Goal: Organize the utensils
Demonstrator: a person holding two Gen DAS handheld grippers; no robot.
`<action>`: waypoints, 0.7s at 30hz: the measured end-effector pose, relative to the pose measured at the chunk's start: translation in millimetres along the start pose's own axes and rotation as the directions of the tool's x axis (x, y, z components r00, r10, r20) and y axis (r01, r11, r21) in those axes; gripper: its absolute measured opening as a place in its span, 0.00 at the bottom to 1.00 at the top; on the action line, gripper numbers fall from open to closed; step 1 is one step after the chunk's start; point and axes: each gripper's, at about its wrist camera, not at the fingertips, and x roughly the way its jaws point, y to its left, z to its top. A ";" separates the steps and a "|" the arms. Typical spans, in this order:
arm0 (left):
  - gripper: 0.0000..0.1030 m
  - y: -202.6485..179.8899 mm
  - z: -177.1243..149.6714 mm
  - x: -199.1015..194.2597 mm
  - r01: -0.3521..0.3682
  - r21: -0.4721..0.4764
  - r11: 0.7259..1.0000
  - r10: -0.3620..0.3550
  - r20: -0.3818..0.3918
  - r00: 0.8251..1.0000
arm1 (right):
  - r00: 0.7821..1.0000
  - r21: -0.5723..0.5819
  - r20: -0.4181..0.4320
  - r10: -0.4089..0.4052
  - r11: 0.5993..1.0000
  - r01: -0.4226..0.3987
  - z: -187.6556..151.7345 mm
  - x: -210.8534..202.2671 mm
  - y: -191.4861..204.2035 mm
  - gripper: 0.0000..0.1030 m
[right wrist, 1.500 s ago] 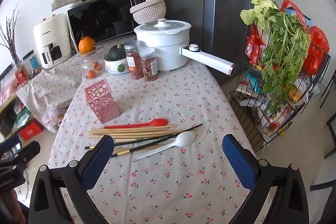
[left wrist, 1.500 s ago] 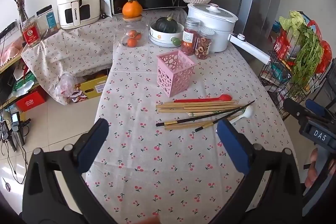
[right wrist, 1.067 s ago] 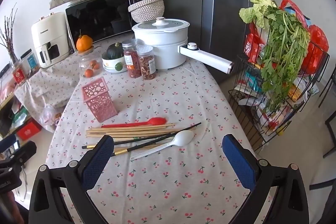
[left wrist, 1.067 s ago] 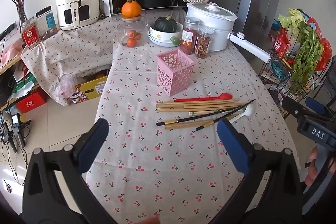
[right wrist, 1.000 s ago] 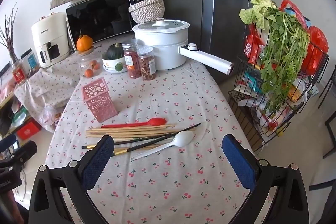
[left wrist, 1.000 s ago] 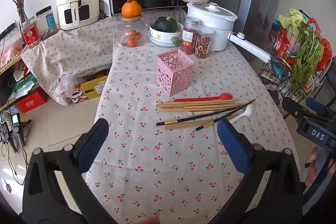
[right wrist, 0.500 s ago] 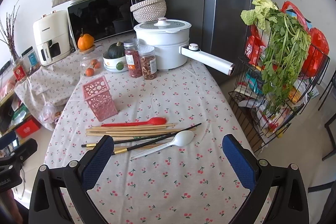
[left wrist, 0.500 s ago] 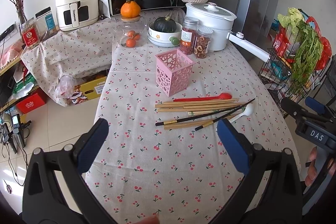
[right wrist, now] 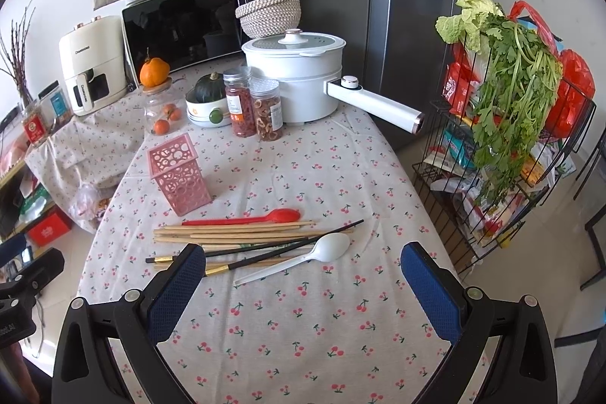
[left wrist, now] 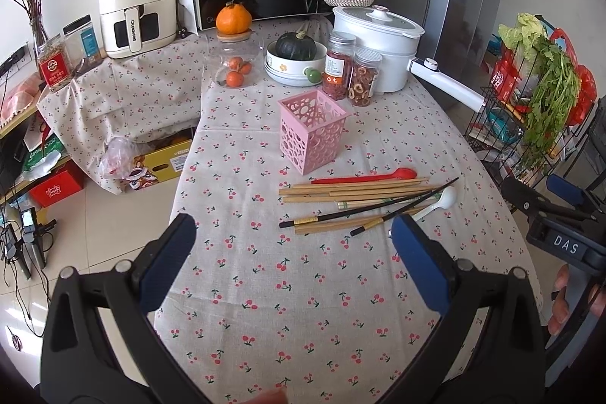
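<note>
Left claw [left wrist: 289,245]: spread, empty, hovering short of the pile.
Right claw [right wrist: 303,271]: spread, empty, nearest the spoon [right wrist: 303,258].
Utensils: flat, just in front of the holder [right wrist: 178,173].
My plan: pinch one handle, stand it in the holder.

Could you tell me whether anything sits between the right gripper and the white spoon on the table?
Nothing visible does. The right gripper is open, with bare tablecloth up to the white spoon, which lies nearest. The black chopsticks lie just behind the spoon.
</note>
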 end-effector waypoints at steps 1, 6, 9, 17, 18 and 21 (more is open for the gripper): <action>1.00 -0.1 0.1 0.1 0.000 0.000 1.000 0.000 -0.001 1.000 | 1.000 0.000 -0.001 0.000 1.000 0.000 0.1 0.7 1.0 1.00; 1.00 0.2 -0.6 -0.3 0.001 0.000 1.000 -0.001 0.001 1.000 | 1.000 -0.001 -0.003 -0.001 1.000 0.001 -0.6 1.3 1.8 1.00; 1.00 0.2 -1.0 -2.4 0.001 0.003 1.000 -0.001 0.004 1.000 | 1.000 -0.001 -0.009 -0.001 1.000 0.001 -0.5 3.2 2.1 1.00; 1.00 0.3 -1.4 -2.4 0.001 0.003 1.000 -0.001 0.005 1.000 | 1.000 0.000 -0.014 -0.001 1.000 0.001 -1.2 4.2 2.0 1.00; 1.00 0.3 -1.3 -2.4 0.001 0.003 1.000 -0.001 0.005 1.000 | 1.000 0.001 -0.015 -0.001 1.000 0.001 -1.5 4.4 1.9 1.00; 1.00 0.3 -1.3 -2.5 0.002 0.003 1.000 -0.002 0.004 1.000 | 1.000 0.001 -0.015 0.000 1.000 0.000 -1.6 4.8 1.7 1.00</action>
